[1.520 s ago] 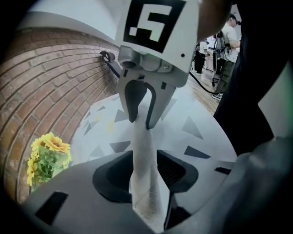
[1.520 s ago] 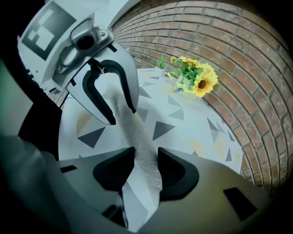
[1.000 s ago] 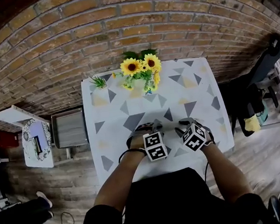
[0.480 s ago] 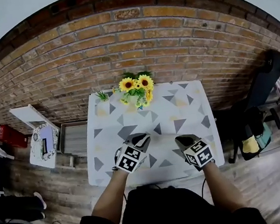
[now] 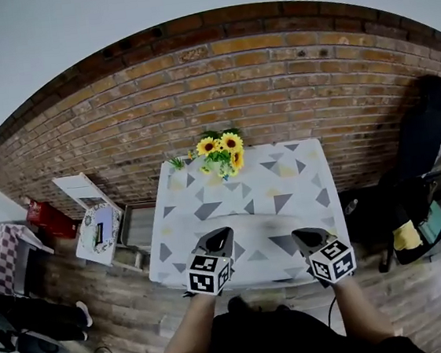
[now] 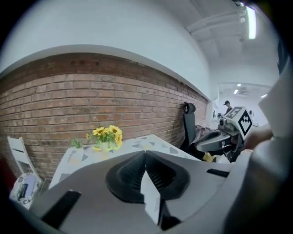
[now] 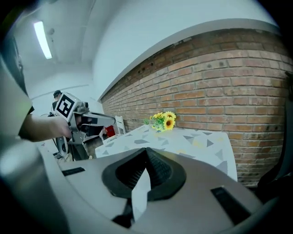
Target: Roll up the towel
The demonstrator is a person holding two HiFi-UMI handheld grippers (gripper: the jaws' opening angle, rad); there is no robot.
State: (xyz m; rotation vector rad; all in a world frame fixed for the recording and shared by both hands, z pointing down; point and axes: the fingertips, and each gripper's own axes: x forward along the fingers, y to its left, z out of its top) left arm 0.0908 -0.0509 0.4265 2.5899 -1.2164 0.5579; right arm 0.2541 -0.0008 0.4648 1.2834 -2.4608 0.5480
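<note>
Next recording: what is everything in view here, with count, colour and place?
table: one, white with grey triangles, against the brick wall
sunflowers: one bunch, yellow, table's far edge
small plant: one, green, left of the sunflowers
folding chair: one, white, left of table
office chair: one, black, right of table
towel: one, pale, pinched in both grippers
left hand-held gripper: one, black, jaws just closed on the towel
right hand-held gripper: one, black, jaws just closed on the towel

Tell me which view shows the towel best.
The head view: the towel shows as a pale, blurred band stretched between the left gripper and the right gripper. Each gripper view shows only a pale strip of it pinched in its own shut jaws.
</note>
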